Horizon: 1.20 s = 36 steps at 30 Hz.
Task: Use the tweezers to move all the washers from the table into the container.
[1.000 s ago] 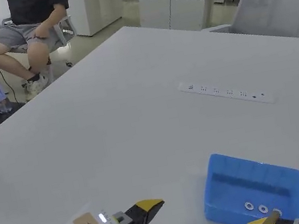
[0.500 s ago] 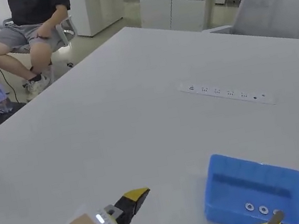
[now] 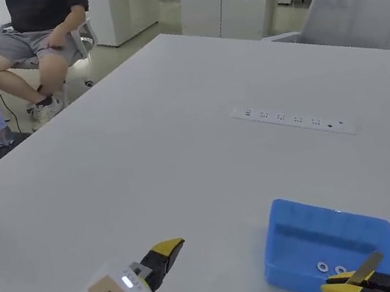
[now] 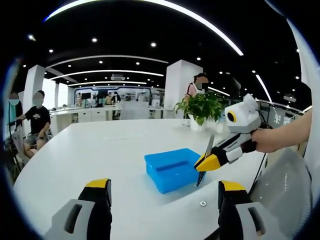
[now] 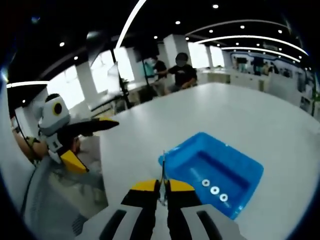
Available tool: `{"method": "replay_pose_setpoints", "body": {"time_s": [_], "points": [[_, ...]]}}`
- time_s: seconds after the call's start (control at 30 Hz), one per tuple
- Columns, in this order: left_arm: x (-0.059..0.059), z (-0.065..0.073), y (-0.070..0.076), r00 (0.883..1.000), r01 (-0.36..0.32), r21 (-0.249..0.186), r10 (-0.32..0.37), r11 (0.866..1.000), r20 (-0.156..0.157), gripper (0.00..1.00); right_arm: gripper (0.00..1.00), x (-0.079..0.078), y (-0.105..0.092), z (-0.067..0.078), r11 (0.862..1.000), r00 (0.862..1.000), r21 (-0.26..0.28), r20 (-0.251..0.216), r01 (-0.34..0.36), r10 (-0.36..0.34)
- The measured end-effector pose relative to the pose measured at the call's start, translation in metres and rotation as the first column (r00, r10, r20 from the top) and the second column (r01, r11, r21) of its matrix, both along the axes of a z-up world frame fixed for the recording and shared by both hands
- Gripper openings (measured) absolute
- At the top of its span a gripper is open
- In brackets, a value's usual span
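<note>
Clamping the tweezers (image 5: 163, 169) between jaws pressed together on them, the right gripper (image 5: 162, 186) hung at the near edge of the blue container (image 5: 237, 170), with the thin tweezers rising straight up between the two yellow tips. Three washers (image 5: 214, 190) lay in a short row on the floor of the container, close to one wall. From the head view the same gripper (image 3: 348, 287) sat at the bottom right, its tweezers (image 3: 369, 266) slanted above the near rim of the container (image 3: 288, 266), and two of the washers (image 3: 322, 267) showed inside, just beside the tweezers. The left gripper (image 3: 165, 252) was low on the left of that view, well apart from the container, above the white table (image 3: 164, 144). Its own camera showed its jaws spread wide apart with nothing between them (image 4: 165, 187), facing the container (image 4: 170, 172) across the table. A lone washer (image 4: 202, 203) lay on the table near the container's corner, below the right gripper (image 4: 206, 162) and its tweezers (image 4: 209, 146). A power strip (image 3: 293, 121) lay flat farther back on the table. Beyond the table's far corner a person (image 3: 38, 26) sat on a chair, and a potted plant (image 4: 200, 107) stood on the table's far side in the left gripper view.
</note>
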State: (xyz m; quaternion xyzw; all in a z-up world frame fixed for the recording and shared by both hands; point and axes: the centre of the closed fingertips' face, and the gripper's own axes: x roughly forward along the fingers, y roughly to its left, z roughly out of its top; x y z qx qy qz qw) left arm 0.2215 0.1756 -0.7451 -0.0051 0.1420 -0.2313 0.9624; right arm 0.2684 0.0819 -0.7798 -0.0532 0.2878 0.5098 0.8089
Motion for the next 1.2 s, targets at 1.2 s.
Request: {"method": "replay_pose_setpoints", "body": {"time_s": [1.2], "points": [[0.000,-0.004,0.001,1.000,0.002,0.005,-0.002,1.000,-0.016,0.85,0.03,0.073,0.010,0.005,0.994,0.992,0.029,-0.058,0.109,-0.108]]}}
